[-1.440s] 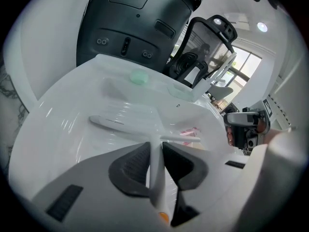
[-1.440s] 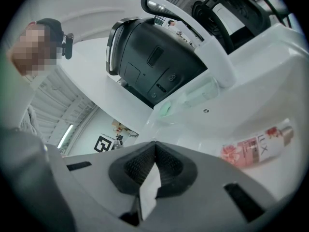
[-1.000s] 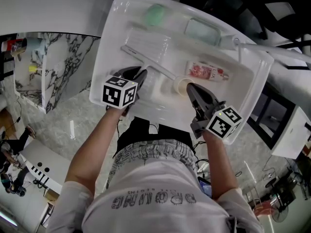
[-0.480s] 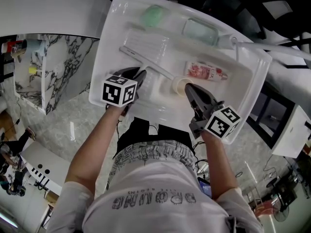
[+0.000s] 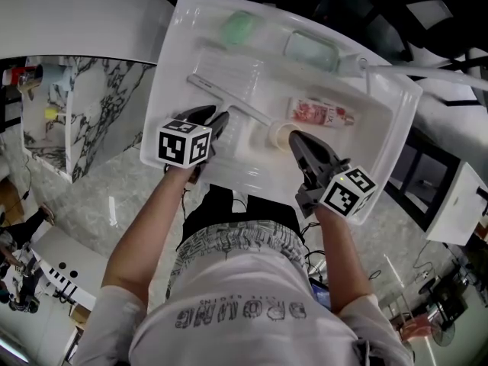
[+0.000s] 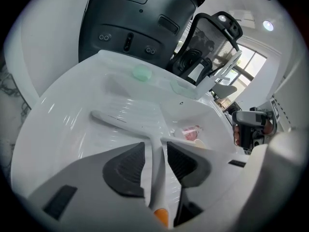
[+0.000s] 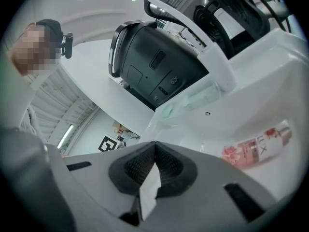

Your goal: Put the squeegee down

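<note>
the squeegee (image 5: 231, 104) lies slantwise in the white basin (image 5: 162, 90), its blade on the ribbed slope near the left rim and its handle running back toward the near rim. the left gripper (image 5: 226, 116) has its jaws drawn narrow around that handle, a pad close against each side (the orange handle end shows just behind them in the left gripper view). the right gripper (image 5: 294, 136) is closed tip to tip with nothing gripped, hovering just beside a cream round thing (image 5: 278, 133) over the basin's middle. beyond it a pink bottle (image 5: 321, 113) lies flat, well apart from the blade. a green soap (image 5: 238, 27) sits at the far rim. bare white floor lies open between handle and bottle.
</note>
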Available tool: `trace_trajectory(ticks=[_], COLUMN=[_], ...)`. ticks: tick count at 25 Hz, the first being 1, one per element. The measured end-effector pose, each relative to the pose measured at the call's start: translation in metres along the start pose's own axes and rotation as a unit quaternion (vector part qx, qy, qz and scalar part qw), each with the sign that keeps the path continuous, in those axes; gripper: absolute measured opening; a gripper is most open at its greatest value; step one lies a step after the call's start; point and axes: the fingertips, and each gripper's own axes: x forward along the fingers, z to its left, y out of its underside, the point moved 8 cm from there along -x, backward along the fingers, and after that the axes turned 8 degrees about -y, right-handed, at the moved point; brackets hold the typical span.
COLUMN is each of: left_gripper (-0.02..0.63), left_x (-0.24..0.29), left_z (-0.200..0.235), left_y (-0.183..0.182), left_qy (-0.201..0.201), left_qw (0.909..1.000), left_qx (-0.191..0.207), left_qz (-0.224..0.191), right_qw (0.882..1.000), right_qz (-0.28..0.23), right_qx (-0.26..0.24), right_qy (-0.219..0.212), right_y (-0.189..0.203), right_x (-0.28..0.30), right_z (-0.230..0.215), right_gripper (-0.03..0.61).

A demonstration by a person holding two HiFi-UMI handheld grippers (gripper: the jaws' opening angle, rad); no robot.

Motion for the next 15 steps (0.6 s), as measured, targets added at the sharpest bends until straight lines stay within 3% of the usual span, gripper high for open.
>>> trace_trajectory(ticks=[15], left_gripper=[0.163], left_x=[-0.046], left_z=[0.002], left_y=[-0.029], left_qy=[0.031], left_qw=[0.996], left_qx=[0.006], left_qz=[-0.084], right_qw=[0.999], right_qz=[-0.015], right_qx=[-0.033], right_qy=[-0.005], right_y=[-0.016], right_x=[0.014], right_z=[0.032], right_gripper=[0.008])
